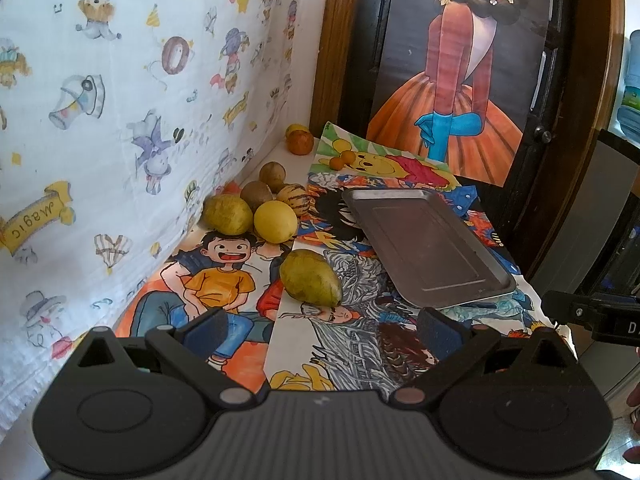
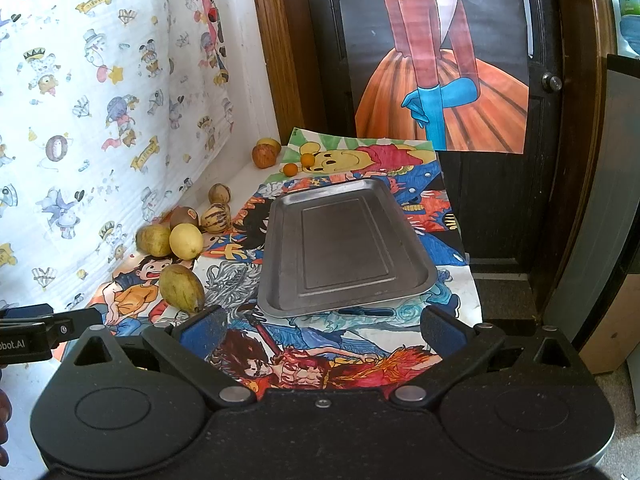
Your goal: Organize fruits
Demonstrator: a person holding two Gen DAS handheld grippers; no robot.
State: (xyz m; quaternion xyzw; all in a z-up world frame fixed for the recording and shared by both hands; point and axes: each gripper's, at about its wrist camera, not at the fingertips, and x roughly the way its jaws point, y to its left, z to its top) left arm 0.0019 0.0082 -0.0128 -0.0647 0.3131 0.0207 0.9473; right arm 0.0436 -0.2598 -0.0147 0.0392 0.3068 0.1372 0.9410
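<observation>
Both grippers spread; tray (image 2: pixel 344 248) bare

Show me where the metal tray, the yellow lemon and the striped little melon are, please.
metal tray (image 2: pixel 344 248): right wrist view, on its bare flat bottom.
yellow lemon (image 1: pixel 276 222): left wrist view, middle of its rind.
striped melon (image 2: pixel 216 217): right wrist view, on its striped side facing the camera.

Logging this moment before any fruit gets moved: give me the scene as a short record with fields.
tray: metal tray, empty, on the drawings
nearest fruit: green mango, left of tray, apart from it
fruit cluster: yellow lemon with others by the curtain
left gripper: open, holding nothing
right gripper: open, holding nothing
</observation>
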